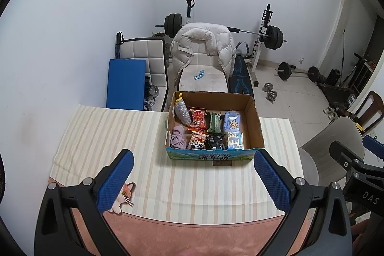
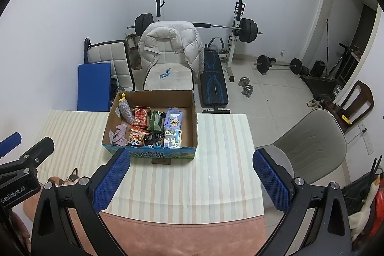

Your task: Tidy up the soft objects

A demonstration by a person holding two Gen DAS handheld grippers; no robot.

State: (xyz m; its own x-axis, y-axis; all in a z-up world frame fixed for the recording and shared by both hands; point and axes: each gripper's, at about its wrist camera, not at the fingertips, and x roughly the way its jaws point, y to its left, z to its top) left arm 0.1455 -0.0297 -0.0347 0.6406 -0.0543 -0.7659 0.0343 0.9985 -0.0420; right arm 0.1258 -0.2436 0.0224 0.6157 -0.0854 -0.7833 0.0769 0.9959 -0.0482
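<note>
Blue-padded left tongs (image 1: 193,175) and right tongs (image 2: 192,175) gape wide (both empty) before the box (image 1: 254,121).

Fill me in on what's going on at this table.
A person holds a two-finger gripper in each hand above a striped tablecloth. Neither is handling anything: the left gripper and right gripper both hover with jaws wide open, short of the cardboard box. The box already holds soft items in rows, among them a purple cloth, snack packets such as a red one, and a blue tissue pack. Its right side is bare.
</note>
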